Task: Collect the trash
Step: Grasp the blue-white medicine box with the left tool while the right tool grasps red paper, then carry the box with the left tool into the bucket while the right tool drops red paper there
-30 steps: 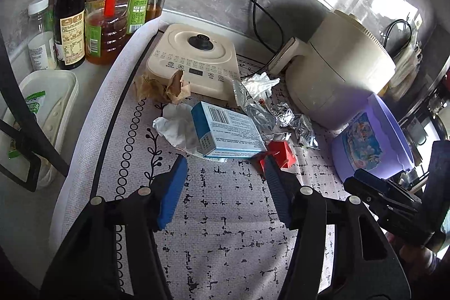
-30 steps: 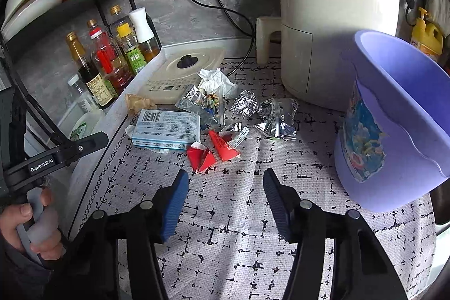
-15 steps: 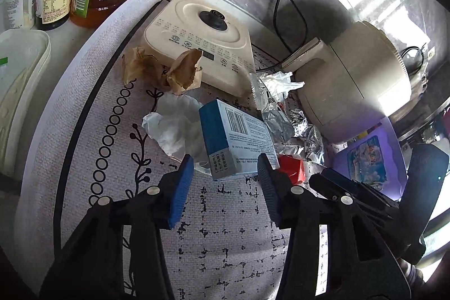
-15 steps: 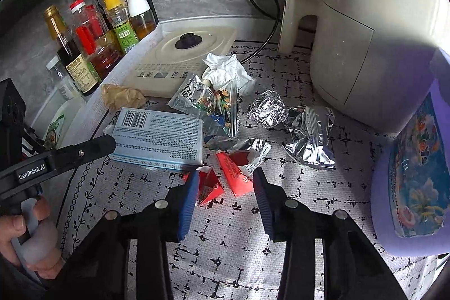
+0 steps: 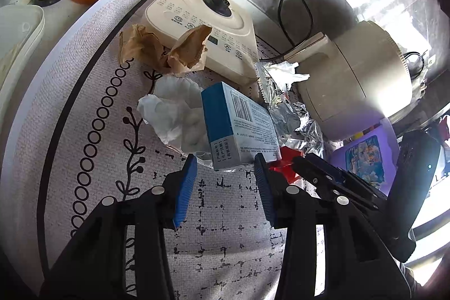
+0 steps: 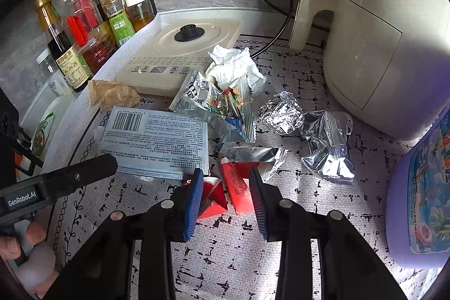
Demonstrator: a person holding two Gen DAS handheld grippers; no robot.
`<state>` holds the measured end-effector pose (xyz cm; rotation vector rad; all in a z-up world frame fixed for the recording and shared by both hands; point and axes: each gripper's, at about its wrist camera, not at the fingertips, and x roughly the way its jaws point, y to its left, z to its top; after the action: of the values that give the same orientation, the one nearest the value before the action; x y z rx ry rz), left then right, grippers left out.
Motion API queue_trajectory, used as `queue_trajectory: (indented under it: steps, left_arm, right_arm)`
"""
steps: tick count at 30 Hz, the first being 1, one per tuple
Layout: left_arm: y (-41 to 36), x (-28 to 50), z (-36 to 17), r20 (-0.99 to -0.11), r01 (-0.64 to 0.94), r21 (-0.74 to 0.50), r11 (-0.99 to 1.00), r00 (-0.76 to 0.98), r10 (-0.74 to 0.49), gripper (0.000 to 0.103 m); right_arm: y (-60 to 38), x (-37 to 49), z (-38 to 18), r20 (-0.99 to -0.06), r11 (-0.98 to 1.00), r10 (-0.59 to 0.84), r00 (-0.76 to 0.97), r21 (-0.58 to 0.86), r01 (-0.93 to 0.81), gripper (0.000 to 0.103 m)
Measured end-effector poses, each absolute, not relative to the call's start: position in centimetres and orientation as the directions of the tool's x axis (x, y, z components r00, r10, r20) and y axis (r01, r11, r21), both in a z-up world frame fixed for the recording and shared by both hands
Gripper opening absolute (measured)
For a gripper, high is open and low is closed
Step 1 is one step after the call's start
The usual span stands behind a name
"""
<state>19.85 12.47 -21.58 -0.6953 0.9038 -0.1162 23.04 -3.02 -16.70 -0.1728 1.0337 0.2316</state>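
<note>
My left tongs (image 5: pixel 223 167), half-open and just closing, straddle the blue box (image 5: pixel 242 125); I'd seat deeper before squeezing. My right tongs (image 6: pixel 225 182), narrowing too, bracket the red wrappers (image 6: pixel 236 184) unpinched, so I'd press low to the worktop (image 6: pixel 253 257).

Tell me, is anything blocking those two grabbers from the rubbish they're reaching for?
Nothing visible does. The left gripper, jaws just closing, has the blue box end between its pads with only bare mat before it. The right gripper, also closing, straddles the red wrappers directly. The foil packets lie beyond, not in the way.
</note>
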Motion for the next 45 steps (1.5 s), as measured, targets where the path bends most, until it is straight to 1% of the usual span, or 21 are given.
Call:
queue_trajectory:
  steps: [2, 4, 5, 6, 7, 10, 16, 18, 24, 32, 40, 45]
  left_arm:
    - [12.4, 20.1, -21.6, -0.679, -0.189, -0.604, 0.775, 0.63, -0.376, 0.042]
    - [12.1, 20.4, -21.7, -0.678, -0.189, -0.607, 0.772, 0.63, -0.379, 0.041]
    - [11.9, 20.7, -21.7, -0.674, -0.185, -0.612, 0.769, 0.631, -0.384, 0.039]
    - [11.7, 20.8, -21.6, -0.674, -0.181, -0.609, 0.773, 0.632, -0.383, 0.033]
    - [11.5, 20.9, -21.5, -0.674, -0.181, -0.604, 0.776, 0.636, -0.376, 0.033]
    - [11.3, 20.7, -21.0, -0.66, -0.177, -0.616, 0.768, 0.647, -0.381, 0.028]
    - [11.0, 19.0, -19.2, -0.649, -0.183, -0.601, 0.779, 0.68, -0.341, 0.021]
    - [10.7, 18.4, -18.5, -0.648, -0.186, -0.584, 0.79, 0.693, -0.316, 0.02]
    - [9.1, 16.7, -16.3, -0.63, -0.167, -0.564, 0.809, 0.72, -0.291, 0.02]
    - [6.4, 14.0, -12.5, -0.603, -0.147, -0.525, 0.838, 0.76, -0.245, 0.02]
    - [4.2, 12.2, -8.2, -0.563, -0.114, -0.481, 0.869, 0.8, -0.206, 0.02]
    - [1.7, 12.1, -4.6, -0.525, -0.055, -0.44, 0.896, 0.826, -0.207, 0.02]
  right_arm:
    - [-3.2, 23.4, -17.5, -0.878, 0.965, 0.089, 0.47, -0.041, -0.259, 0.031]
    - [-3.4, 23.5, -18.1, -0.887, 0.969, 0.066, 0.456, -0.051, -0.241, 0.024]
    - [-3.6, 23.4, -18.1, -0.885, 0.97, 0.071, 0.46, -0.047, -0.239, 0.024]
    - [-3.6, 23.2, -18.1, -0.886, 0.969, 0.077, 0.458, -0.042, -0.244, 0.022]
    - [-3.6, 23.0, -18.0, -0.888, 0.966, 0.085, 0.452, -0.037, -0.254, 0.018]
    - [-4.0, 22.3, -17.7, -0.892, 0.966, 0.118, 0.437, 0.0, -0.26, 0.018]
    - [-5.2, 21.1, -16.0, -0.877, 0.97, 0.161, 0.453, 0.056, -0.237, 0.018]
    - [-5.4, 20.5, -15.5, -0.873, 0.968, 0.171, 0.456, 0.062, -0.243, 0.018]
    - [-6.2, 18.6, -14.1, -0.862, 0.963, 0.205, 0.463, 0.092, -0.255, 0.017]
    - [-7.3, 16.6, -10.4, -0.819, 0.949, 0.258, 0.512, 0.116, -0.293, 0.017]
    - [-9.4, 14.7, -4.9, -0.739, 0.938, 0.31, 0.599, 0.135, -0.318, 0.017]
    - [-11.8, 14.1, -1.1, -0.673, 0.942, 0.317, 0.668, 0.139, -0.306, 0.018]
